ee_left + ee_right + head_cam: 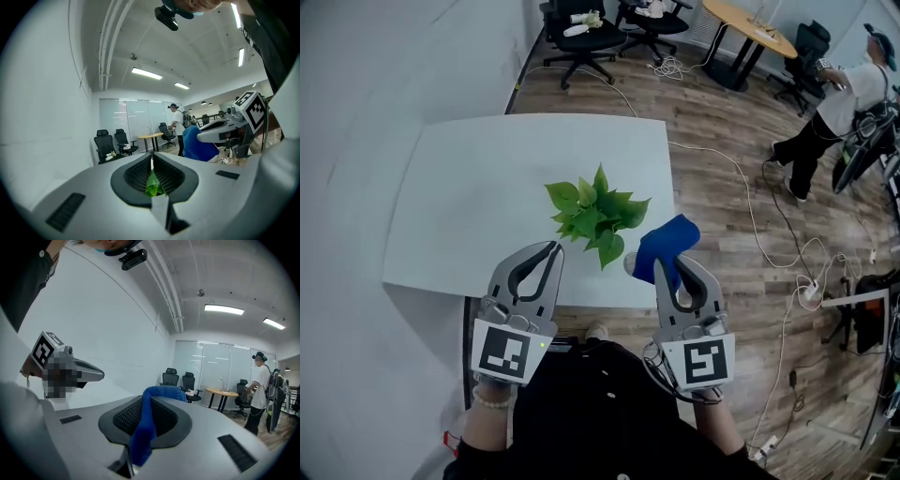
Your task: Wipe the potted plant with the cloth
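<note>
The potted plant (596,215) stands near the front edge of the white table (469,187); its green leaves hide the pot. My left gripper (554,247) is shut, its tips just left of the lower leaves. In the left gripper view a green leaf (153,184) shows through the gap behind the closed tips of the left gripper (152,157); whether it is pinched I cannot tell. My right gripper (667,270) is shut on the blue cloth (667,240), just right of the plant. In the right gripper view the cloth (144,427) hangs between the jaws of the right gripper (143,401).
Black office chairs (581,37) and a round wooden table (752,28) stand at the back. A person (834,103) stands at the far right. Cables (750,206) and a power strip (811,291) lie on the wood floor right of the table. A white wall runs along the left.
</note>
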Motion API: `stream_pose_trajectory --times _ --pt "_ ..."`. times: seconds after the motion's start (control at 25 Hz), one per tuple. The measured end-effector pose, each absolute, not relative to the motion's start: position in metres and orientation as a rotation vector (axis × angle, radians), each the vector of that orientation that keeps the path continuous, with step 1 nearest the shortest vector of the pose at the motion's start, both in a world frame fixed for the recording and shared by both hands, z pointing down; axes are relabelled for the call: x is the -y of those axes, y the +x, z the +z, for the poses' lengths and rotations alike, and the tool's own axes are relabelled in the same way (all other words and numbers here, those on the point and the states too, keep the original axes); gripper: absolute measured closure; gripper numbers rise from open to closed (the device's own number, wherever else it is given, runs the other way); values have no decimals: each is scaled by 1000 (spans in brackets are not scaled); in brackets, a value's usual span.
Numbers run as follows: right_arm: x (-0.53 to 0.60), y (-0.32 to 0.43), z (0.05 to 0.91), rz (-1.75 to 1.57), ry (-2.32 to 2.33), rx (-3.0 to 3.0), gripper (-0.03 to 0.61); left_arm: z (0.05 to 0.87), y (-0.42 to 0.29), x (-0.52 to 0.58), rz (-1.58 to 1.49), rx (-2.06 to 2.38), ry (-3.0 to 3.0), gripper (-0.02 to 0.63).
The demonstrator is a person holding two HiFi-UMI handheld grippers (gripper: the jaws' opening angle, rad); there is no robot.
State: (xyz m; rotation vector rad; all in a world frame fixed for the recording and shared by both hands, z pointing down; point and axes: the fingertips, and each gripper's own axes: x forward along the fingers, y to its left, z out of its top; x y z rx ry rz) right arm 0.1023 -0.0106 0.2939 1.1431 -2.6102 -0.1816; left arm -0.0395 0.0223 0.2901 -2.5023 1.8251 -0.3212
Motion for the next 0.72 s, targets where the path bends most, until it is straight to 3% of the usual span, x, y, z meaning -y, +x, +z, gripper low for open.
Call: stream_pose_trajectory --times 0.36,0.52,0.72 --pt "27 116 312 -135 1095 2610 503 305 -42 -9 -383 -1857 -2444 589" --pt "33 120 317 -128 1077 2599 503 321 -42 -8 -446 -1814 -2467 452" --pt "43 127 328 -79 1134 2609 503 362 -45 -5 -583 -1787 -2525 341"
